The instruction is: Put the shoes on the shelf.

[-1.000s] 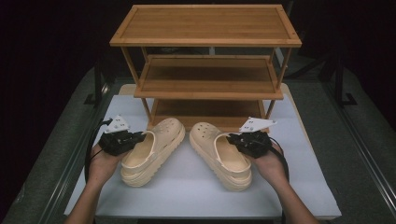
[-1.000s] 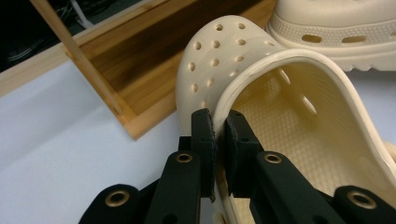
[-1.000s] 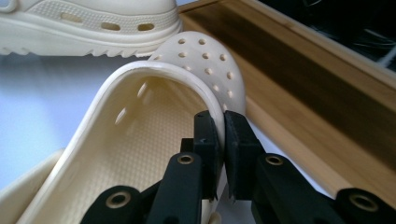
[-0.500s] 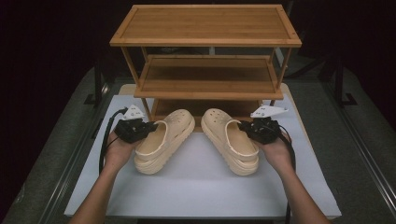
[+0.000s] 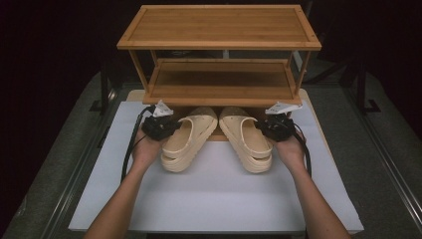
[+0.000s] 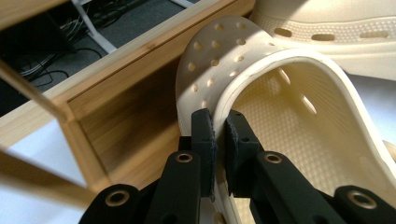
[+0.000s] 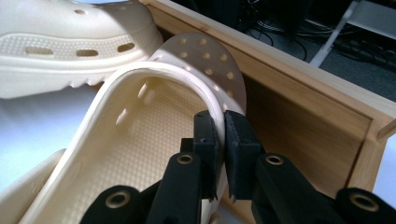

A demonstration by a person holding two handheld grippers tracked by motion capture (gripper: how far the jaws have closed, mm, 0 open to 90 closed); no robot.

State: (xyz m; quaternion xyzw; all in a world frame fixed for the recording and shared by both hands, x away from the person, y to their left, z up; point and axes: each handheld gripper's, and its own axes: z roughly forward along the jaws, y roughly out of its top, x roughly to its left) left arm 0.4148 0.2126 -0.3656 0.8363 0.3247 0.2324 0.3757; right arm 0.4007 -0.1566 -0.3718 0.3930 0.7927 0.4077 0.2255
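Left tool (image 5: 164, 127) clamps the upper rim of the left clog (image 5: 188, 141); right tool (image 5: 271, 127) pinches the right clog (image 5: 246, 142) likewise, both shoes' toes tucked under the bamboo rack (image 5: 219, 50) on the white counter (image 5: 214, 199).

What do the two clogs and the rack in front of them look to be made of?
Left clog and right clog: likely moulded foam or soft rubber, matte cream, with punched vent holes, a pebbled footbed and a thin wall pinched between the jaws. Rack: looks like bamboo or light wood, with fine straight grain, slat seams and a smooth, slightly satin finish.
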